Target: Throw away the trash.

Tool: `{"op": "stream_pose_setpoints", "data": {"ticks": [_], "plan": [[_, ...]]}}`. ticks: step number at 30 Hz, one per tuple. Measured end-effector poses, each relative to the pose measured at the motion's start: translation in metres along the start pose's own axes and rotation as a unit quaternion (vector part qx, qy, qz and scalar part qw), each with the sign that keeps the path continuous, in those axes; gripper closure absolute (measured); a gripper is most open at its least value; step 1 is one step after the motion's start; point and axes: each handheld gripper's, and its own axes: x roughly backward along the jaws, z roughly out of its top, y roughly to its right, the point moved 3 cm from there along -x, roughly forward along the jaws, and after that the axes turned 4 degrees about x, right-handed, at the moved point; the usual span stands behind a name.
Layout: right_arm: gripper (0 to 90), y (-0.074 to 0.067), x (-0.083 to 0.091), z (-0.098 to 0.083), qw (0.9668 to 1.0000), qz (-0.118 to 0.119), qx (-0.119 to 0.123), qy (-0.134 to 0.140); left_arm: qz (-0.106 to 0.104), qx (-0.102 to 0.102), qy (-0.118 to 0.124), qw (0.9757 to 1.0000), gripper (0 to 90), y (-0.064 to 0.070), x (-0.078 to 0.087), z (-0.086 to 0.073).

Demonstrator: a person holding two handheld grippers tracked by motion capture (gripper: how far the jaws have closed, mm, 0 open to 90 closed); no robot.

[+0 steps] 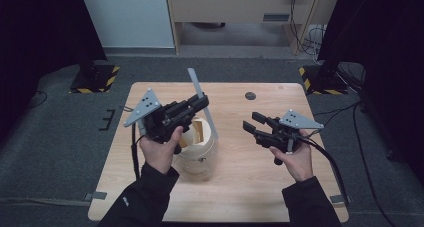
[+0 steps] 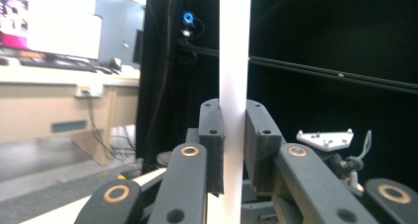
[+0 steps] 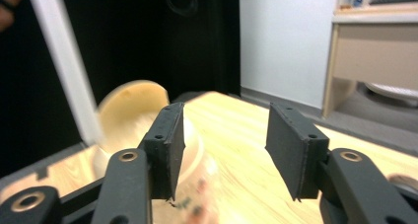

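A long white strip [image 1: 196,83] stands steeply tilted over a cream round container [image 1: 200,157] on the wooden table [image 1: 250,187]. My left gripper [image 1: 202,102] is shut on the strip partway up; in the left gripper view the strip [image 2: 234,46] runs up between the pads of the gripper [image 2: 232,135]. The strip's lower end reaches down at the container's open top. My right gripper [image 1: 250,120] hovers to the right of the container, open and holding nothing. In the right gripper view its jaws [image 3: 224,140] stand apart, with the container [image 3: 130,103] and strip [image 3: 64,66] blurred at left.
A small dark round mark [image 1: 250,95] lies on the table's far side. Black stands with yellow-striped bases [image 1: 95,79] [image 1: 320,82] sit on the floor past both far corners. A wooden desk [image 1: 240,7] and cables [image 1: 310,37] are behind.
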Motion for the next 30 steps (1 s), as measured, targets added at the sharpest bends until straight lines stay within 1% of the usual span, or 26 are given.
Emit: {"op": "stream_pose_setpoints", "data": {"ticks": [1,2,3,4,5,6,7,8,9,10,11,14,17,18,19,20,22,23,24,25,26,30], "plan": [[44.6,0.004,-0.001,-0.006,0.9999,-0.009,-0.001,-0.011,0.005,-0.003,0.003,1.0000,79.3,-0.002,0.005,0.003],[43.4,0.006,-0.002,-0.008,0.9998,-0.013,0.000,-0.015,0.016,-0.006,0.007,0.9998,79.3,-0.008,0.017,0.007],[42.9,0.008,-0.002,-0.010,0.9997,-0.017,-0.001,-0.019,0.022,-0.006,0.011,0.9997,79.3,-0.012,0.023,0.009],[41.9,0.010,-0.003,-0.012,0.9996,-0.020,-0.002,-0.022,0.022,-0.006,0.011,0.9997,79.3,-0.012,0.023,0.009],[41.2,0.012,-0.003,-0.014,0.9994,-0.025,-0.003,-0.025,0.034,-0.005,0.016,0.9993,79.3,-0.019,0.034,0.012],[40.8,0.014,-0.003,-0.016,0.9991,-0.030,-0.002,-0.029,0.040,-0.005,0.019,0.9990,79.3,-0.022,0.039,0.012],[40.3,0.016,-0.004,-0.018,0.9988,-0.035,0.000,-0.034,0.040,-0.005,0.019,0.9990,79.3,-0.022,0.039,0.012],[39.9,0.017,-0.004,-0.020,0.9984,-0.039,-0.001,-0.039,0.046,-0.004,0.020,0.9987,79.3,-0.026,0.044,0.013],[39.7,0.018,-0.004,-0.022,0.9982,-0.041,0.000,-0.043,0.057,-0.003,0.022,0.9981,79.3,-0.032,0.053,0.013],[39.4,0.020,-0.004,-0.024,0.9980,-0.043,0.000,-0.046,0.062,-0.002,0.022,0.9979,79.3,-0.036,0.057,0.013],[39.4,0.020,-0.004,-0.024,0.9980,-0.043,0.000,-0.046,0.062,-0.002,0.022,0.9979,79.3,-0.036,0.057,0.013],[38.9,0.023,-0.004,-0.028,0.9975,-0.049,-0.002,-0.052,0.078,-0.005,0.018,0.9968,79.3,-0.044,0.065,0.010],[37.9,0.027,-0.004,-0.032,0.9967,-0.056,-0.003,-0.058,0.090,-0.001,0.009,0.9959,79.3,-0.056,0.070,0.000],[37.4,0.028,-0.004,-0.034,0.9965,-0.058,-0.004,-0.060,0.090,-0.001,0.009,0.9959,79.2,-0.056,0.070,0.000],[37.4,0.028,-0.004,-0.034,0.9965,-0.058,-0.004,-0.060,0.092,0.000,0.005,0.9957,79.2,-0.059,0.070,-0.003],[36.5,0.031,-0.005,-0.037,0.9957,-0.065,-0.003,-0.067,0.098,0.002,-0.001,0.9952,79.3,-0.064,0.070,-0.011],[36.0,0.034,-0.005,-0.041,0.9947,-0.070,0.000,-0.075,0.103,0.003,-0.007,0.9947,79.3,-0.069,0.069,-0.018],[36.0,0.034,-0.005,-0.041,0.9947,-0.070,0.000,-0.075,0.103,0.003,-0.007,0.9947,79.3,-0.069,0.069,-0.018],[35.8,0.036,-0.006,-0.046,0.9938,-0.074,-0.002,-0.083,0.105,0.002,-0.011,0.9944,79.2,-0.071,0.068,-0.022],[35.8,0.036,-0.006,-0.046,0.9938,-0.074,-0.002,-0.083,0.106,0.003,-0.015,0.9943,79.2,-0.074,0.068,-0.026],[35.4,0.038,-0.006,-0.050,0.9931,-0.076,-0.001,-0.089,0.110,0.007,-0.020,0.9937,79.2,-0.078,0.066,-0.034],[35.0,0.042,-0.006,-0.056,0.9921,-0.079,-0.004,-0.097,0.112,0.016,-0.026,0.9933,79.2,-0.085,0.063,-0.049]]}}
